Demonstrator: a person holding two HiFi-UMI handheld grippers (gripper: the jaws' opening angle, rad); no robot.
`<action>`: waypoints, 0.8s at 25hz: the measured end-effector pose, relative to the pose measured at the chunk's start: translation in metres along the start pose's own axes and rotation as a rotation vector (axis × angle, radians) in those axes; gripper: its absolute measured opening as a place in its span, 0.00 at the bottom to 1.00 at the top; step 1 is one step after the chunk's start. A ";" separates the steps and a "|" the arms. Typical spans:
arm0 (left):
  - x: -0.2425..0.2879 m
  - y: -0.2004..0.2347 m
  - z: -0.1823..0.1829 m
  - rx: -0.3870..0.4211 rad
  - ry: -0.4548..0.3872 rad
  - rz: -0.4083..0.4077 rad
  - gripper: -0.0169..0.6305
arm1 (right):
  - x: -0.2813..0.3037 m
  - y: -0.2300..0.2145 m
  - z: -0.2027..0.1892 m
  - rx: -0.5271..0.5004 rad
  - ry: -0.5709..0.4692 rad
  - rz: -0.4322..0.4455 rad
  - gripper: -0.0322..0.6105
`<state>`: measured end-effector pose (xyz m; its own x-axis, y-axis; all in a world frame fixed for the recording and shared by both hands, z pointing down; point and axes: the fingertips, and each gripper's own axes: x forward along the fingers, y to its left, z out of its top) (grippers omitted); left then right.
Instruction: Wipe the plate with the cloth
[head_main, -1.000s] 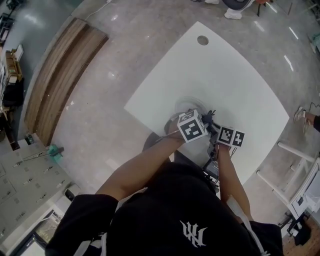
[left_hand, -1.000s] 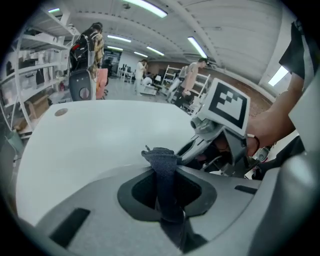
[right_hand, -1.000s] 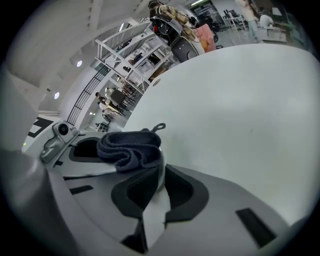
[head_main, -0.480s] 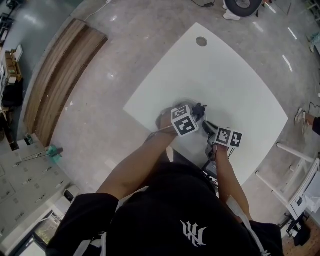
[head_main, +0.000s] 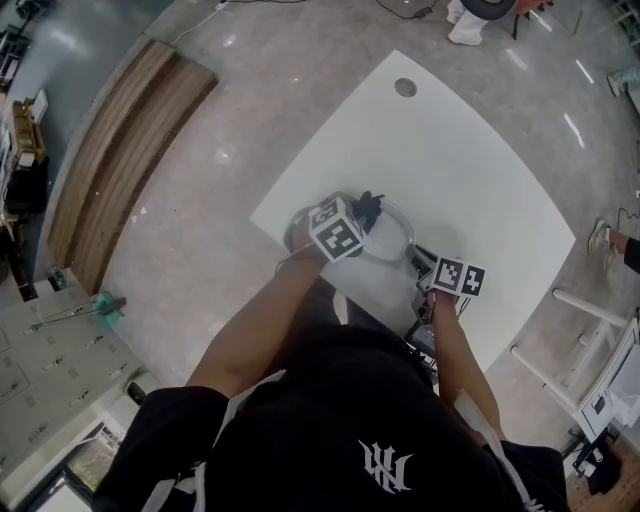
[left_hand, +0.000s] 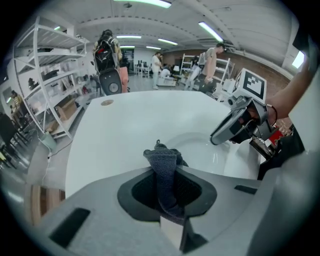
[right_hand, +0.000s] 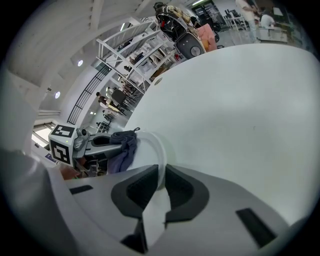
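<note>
Dark grey knit cloth (left_hand: 163, 167) is what my left gripper (left_hand: 167, 176) has clenched. It's bunched into a fold that runs up between the pads and pokes out past the tips, with a little loop sticking up at the top.

On the other side, my right gripper (right_hand: 161, 186) is closed on the rim of the white plate (right_hand: 158, 150), with the thin edge pinched right between the two dark pads.

From the head view, the plate sits on the white table (head_main: 460, 160), toward the edge closest to me. The right gripper holds its right-hand rim and the left one comes in over the opposite side. The cloth hangs down over the plate's left part. I honestly can't tell if it's touching the surface or just above it.

The plate itself is round and shallow with a raised rim, glossy, catching some ceiling light. The cloth is the only thing I can see over it. Its surface looks plain white, same as the tabletop, so it almost blends in.

Farther out there's a round cable hole (head_main: 405, 87) near the table's far corner.
</note>
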<state>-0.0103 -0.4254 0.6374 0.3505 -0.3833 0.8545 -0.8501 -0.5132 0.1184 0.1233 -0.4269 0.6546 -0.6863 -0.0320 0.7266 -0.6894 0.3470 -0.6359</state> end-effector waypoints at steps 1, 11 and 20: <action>-0.005 0.003 -0.002 -0.007 -0.004 0.004 0.10 | 0.000 0.001 -0.001 -0.001 0.000 -0.001 0.11; -0.046 0.030 -0.016 -0.053 -0.015 0.073 0.10 | -0.001 0.002 -0.004 0.011 -0.008 0.001 0.11; -0.070 -0.041 0.055 -0.182 -0.244 -0.139 0.10 | -0.003 0.006 -0.005 0.010 -0.021 0.008 0.11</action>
<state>0.0218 -0.4198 0.5452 0.5332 -0.5031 0.6801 -0.8361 -0.4362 0.3328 0.1223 -0.4195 0.6501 -0.6966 -0.0485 0.7158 -0.6859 0.3377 -0.6446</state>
